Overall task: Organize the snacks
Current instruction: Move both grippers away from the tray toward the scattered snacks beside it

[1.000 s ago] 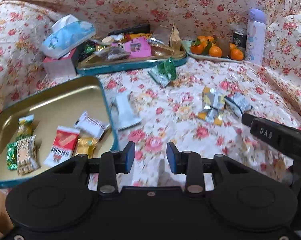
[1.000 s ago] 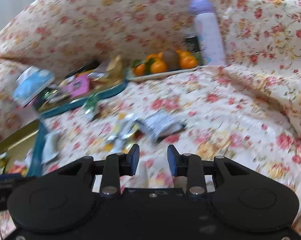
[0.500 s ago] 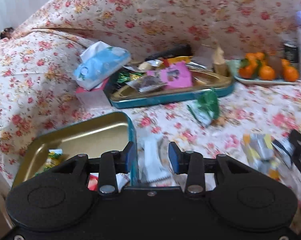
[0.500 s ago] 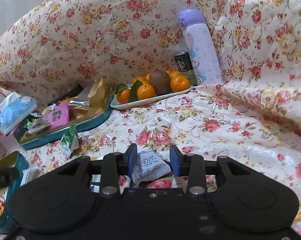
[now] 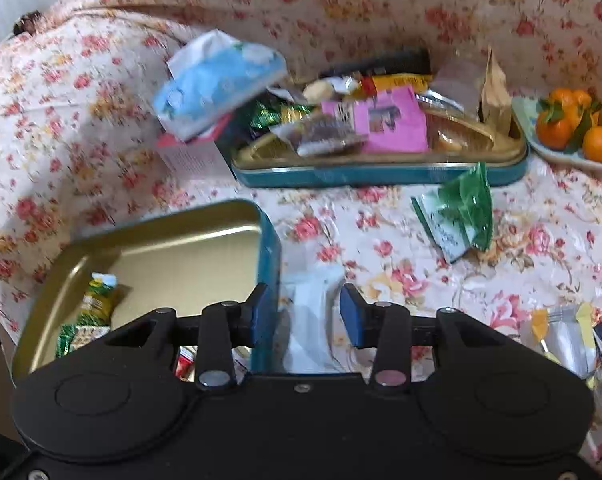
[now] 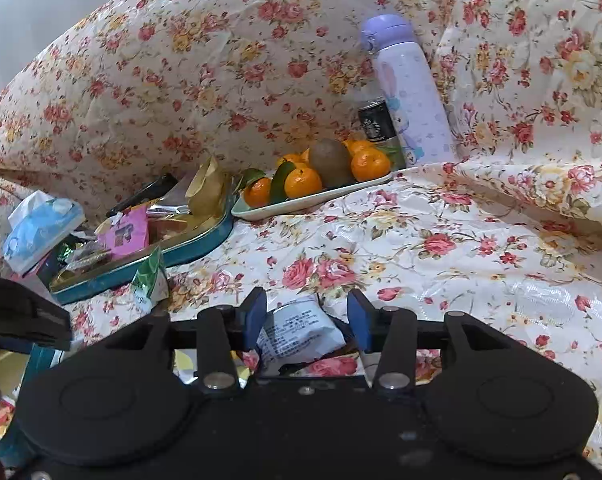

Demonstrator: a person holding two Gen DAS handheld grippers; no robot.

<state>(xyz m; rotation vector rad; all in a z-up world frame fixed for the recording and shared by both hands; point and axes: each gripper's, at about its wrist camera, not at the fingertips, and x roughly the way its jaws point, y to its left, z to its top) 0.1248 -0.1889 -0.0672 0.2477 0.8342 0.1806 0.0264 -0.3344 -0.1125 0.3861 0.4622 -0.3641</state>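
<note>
I've got both grippers low over the floral-covered surface, each lined up on a loose snack.

Left gripper (image 5: 305, 316): jaws opening, pads clear of everything. Between them, bottom centre of the left wrist view, lies a white sachet (image 5: 315, 300), flat on the cloth just beside the teal wall of the near tin (image 5: 268, 248). The left pad sits about over that wall. Nothing pinched.

Right gripper (image 6: 307, 320): jaws also opening, spread around a white printed packet (image 6: 299, 332) at bottom centre of the right wrist view. Left pad looks v. close to the packet's edge, the right one apart from it; no squeeze that I can see.

Handling, my read: both are light foil/plastic wraps, crinkly, slick, puffed w/ air. They'll slide on the glossy cloth and buckle if nipped at a corner. I'd take each across the short width, mid-body, w/ gentle closing so the contents don't get crushed. The sachet is flat, so I'd come in low or the pads skate over it; the tin wall beside it may block the left pad.

The green pouch (image 5: 457, 216) lies loose, centre-right of the left view, near the far tin (image 5: 381, 172), which is already heaped w/ snacks.
</note>
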